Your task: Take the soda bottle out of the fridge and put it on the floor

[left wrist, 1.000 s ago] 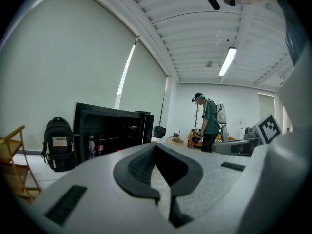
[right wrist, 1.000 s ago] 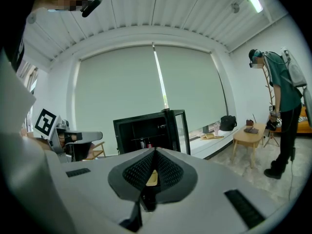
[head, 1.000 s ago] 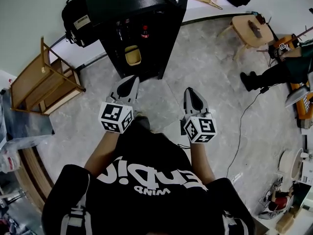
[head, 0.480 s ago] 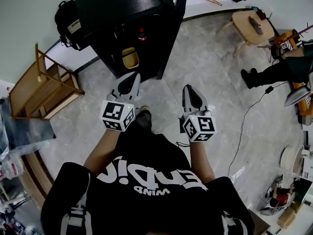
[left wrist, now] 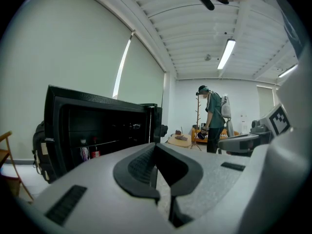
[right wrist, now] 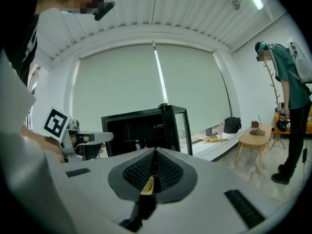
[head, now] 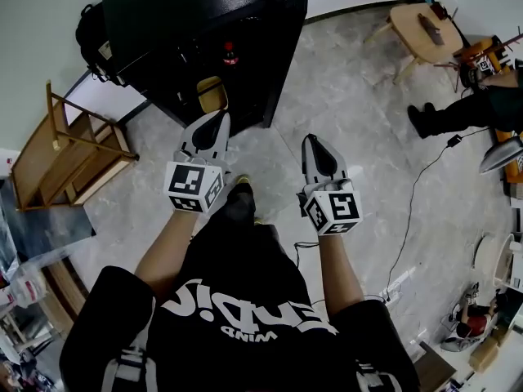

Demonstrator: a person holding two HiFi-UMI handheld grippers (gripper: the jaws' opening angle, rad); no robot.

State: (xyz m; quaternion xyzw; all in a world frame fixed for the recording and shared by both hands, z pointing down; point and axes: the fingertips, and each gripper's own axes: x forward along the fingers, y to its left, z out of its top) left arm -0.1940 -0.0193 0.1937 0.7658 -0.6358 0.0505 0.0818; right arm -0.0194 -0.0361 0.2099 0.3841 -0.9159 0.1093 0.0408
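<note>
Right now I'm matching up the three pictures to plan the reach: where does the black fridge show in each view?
Head view: the fridge is at the top, left of centre, with its door open.
Left gripper view: the fridge is at the left, at mid-height.
Right gripper view: the fridge is near the centre.
Shared landmark: the low wooden table.

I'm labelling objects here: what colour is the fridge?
Black. The fridge shows best in the head view.

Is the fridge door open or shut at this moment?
Open: the door stands swung out from the fridge, and the inside shows, with a red-capped bottle in it.
</note>
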